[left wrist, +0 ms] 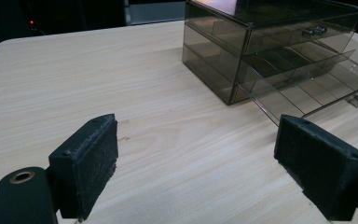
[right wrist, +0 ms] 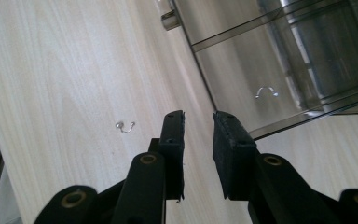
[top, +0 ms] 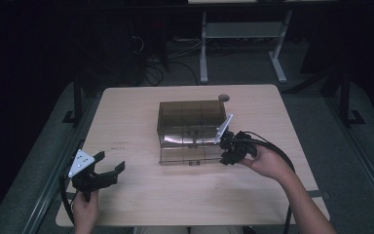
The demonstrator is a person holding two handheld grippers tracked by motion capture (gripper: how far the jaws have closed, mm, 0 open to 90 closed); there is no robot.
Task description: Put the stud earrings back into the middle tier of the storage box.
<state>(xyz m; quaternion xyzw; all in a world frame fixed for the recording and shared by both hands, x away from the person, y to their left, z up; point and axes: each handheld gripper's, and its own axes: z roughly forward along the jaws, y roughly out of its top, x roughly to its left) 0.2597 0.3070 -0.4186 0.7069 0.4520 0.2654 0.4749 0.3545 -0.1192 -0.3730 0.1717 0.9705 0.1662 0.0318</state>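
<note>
Drawers of a smoky clear organizer [top: 191, 131] sit mid-table [top: 141, 204], the lowest one [left wrist: 307, 93] pulled out toward the near edge. From above, the right gripper [top: 226, 148] rests at that drawer's right end; its own view shows the jaws slightly parted, holding nothing, beside the drawer wall [right wrist: 242, 70], plus a small metal hook [right wrist: 125, 127] on the wood. Left gripper [top: 109, 163], near left, gapes wide and empty. Drawer contents are hard to make out.

Each black hand-held gripper [top: 111, 162] carries a grey triangular plate and cable.
</note>
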